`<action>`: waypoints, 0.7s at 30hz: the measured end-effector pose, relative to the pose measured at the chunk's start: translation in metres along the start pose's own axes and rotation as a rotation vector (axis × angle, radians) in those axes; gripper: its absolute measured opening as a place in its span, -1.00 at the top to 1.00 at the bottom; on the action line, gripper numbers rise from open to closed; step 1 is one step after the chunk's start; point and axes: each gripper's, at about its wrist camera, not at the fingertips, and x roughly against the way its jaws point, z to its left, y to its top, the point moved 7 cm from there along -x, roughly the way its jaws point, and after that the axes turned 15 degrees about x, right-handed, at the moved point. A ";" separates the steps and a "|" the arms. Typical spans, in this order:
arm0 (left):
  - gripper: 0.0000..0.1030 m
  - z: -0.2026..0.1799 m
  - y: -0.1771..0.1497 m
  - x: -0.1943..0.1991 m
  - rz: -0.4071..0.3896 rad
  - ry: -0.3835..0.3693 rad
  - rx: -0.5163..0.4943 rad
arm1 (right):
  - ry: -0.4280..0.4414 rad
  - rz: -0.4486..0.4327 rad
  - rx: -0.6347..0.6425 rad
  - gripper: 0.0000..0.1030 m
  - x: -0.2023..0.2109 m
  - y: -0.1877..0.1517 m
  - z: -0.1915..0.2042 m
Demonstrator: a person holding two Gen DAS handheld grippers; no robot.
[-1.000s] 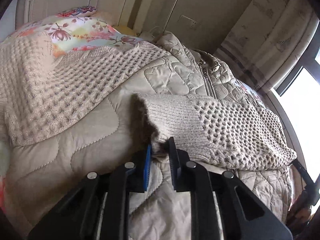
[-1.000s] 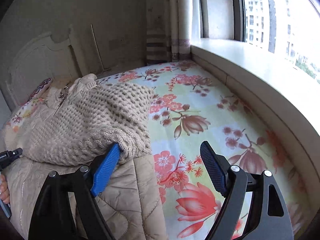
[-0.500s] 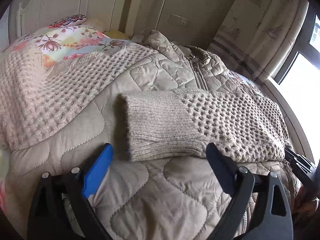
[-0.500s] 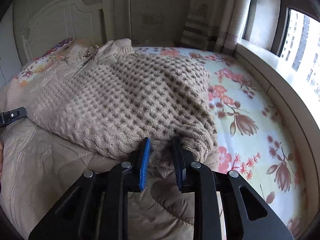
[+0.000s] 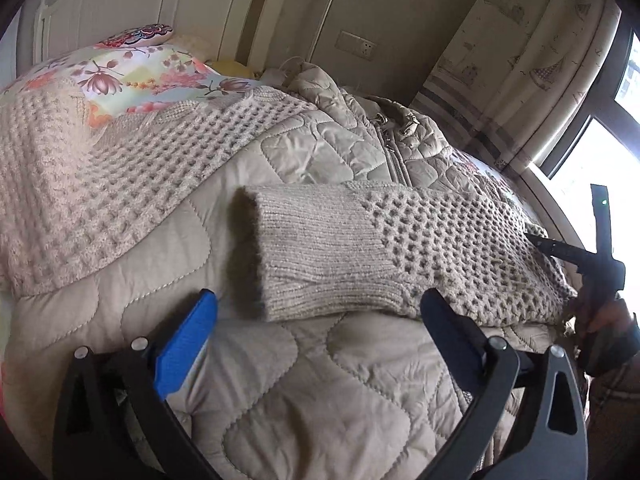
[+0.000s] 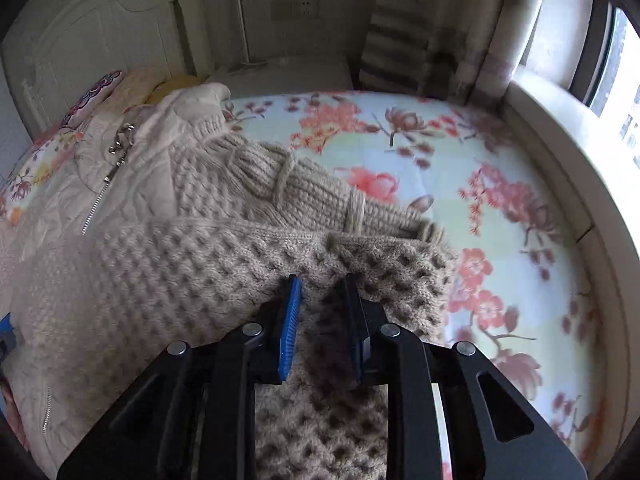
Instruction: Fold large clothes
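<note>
Nearest the right wrist camera, the right gripper (image 6: 320, 300) pinches a bunch of honeycomb knit at the folded sleeve's shoulder end, its pads narrow with wool between them. The left gripper (image 5: 320, 320) has just been opening and stands wide, with nothing between its pads; the ribbed cuff (image 5: 304, 256) lies just beyond its tips, released.

The garment is a quilted beige coat (image 5: 288, 392) with knit sleeves, spread zip-up on a bed with a floral sheet (image 6: 500, 184). The right sleeve (image 5: 420, 248) lies folded across the chest; the other sleeve (image 5: 112, 184) is spread out toward the pillow (image 5: 140, 68).

To do this step well, I would draw the pinched fold only until the sleeve lies flat and square across the front, keeping the pull low so the bulky knit does not roll the quilted body with it. The grip takes several layers; letting go gently avoids a raised hump. The free left gripper looks best placed to press the cuff or fetch the far sleeve next. Beyond stand the headboard (image 6: 92, 40), the curtain (image 5: 520, 48) and the window sill (image 6: 560, 128).
</note>
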 end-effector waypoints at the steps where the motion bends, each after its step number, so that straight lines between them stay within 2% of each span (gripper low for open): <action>1: -0.95 0.000 0.000 0.000 0.000 -0.004 0.003 | 0.003 0.009 -0.010 0.59 0.003 0.001 0.000; 2: -0.95 0.001 0.000 0.000 0.000 -0.007 0.005 | 0.008 0.020 -0.024 0.59 0.009 0.002 0.001; 4: -0.95 0.000 0.000 0.000 0.001 -0.003 0.002 | 0.002 -0.040 -0.035 0.57 0.029 0.009 0.001; 5: -0.95 0.000 0.000 0.000 0.001 0.002 -0.002 | -0.013 -0.066 -0.035 0.46 0.037 0.013 0.000; 7: -0.95 -0.001 -0.001 -0.001 0.001 0.010 -0.007 | -0.072 -0.083 -0.049 -0.20 0.038 0.016 -0.009; 8: -0.95 -0.001 -0.001 -0.001 0.001 0.009 -0.006 | -0.099 -0.055 -0.055 -0.61 0.028 0.014 -0.016; 9: -0.95 0.000 -0.001 0.000 0.001 0.004 -0.003 | -0.098 0.012 -0.061 -0.63 0.011 0.007 -0.021; 10: -0.95 0.000 0.000 0.000 0.000 -0.003 0.002 | -0.053 0.095 -0.084 -0.60 -0.009 -0.004 -0.026; 11: -0.95 0.001 0.000 0.000 0.000 -0.010 0.008 | -0.011 0.099 -0.139 -0.56 -0.012 -0.010 -0.029; 12: -0.95 0.001 0.000 0.001 -0.001 -0.016 0.012 | -0.009 0.079 -0.173 -0.56 -0.006 -0.010 -0.032; 13: -0.95 0.002 0.001 0.001 -0.001 -0.020 0.016 | -0.044 0.066 -0.169 -0.55 0.005 -0.007 -0.033; 15: -0.95 0.001 0.001 0.001 -0.001 -0.019 0.016 | -0.202 -0.018 -0.123 -0.55 0.042 0.002 -0.025; 16: -0.95 0.001 0.001 0.001 -0.001 -0.016 0.013 | -0.224 -0.091 -0.099 -0.58 0.064 0.007 -0.013; 18: -0.95 0.001 0.000 0.001 -0.001 -0.011 0.009 | -0.140 -0.184 -0.043 -0.64 0.090 0.009 0.027; 21: -0.95 0.002 0.002 0.003 -0.008 -0.029 0.022 | 0.001 -0.144 0.144 -0.68 0.084 -0.002 0.098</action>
